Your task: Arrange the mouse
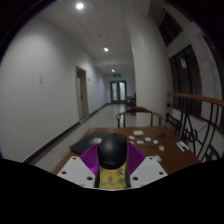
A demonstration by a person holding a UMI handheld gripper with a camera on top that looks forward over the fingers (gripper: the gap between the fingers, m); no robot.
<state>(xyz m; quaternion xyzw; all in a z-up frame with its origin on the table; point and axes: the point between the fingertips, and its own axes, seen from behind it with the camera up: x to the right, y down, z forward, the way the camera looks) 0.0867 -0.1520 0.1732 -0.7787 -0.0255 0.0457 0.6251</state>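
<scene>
A dark mouse [112, 150] is seen low in the centre of the frame, clamped between the purple pads [92, 157] of the tongs [112, 168], which press on it from both sides. It is held above a brown worktop [160, 155], where white papers [152, 140] are scattered right of centre. A corridor is visible in the upper middle.

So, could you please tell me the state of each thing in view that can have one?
claw: shut on the mouse, both fingers against its sides.
mouse: dark, upright, held between the fingers above the table.
table: wooden, with white papers lying flat on it.
papers: flat, scattered beyond the mouse.
door: beside the corridor, closed.
ceiling lights: on.
</scene>
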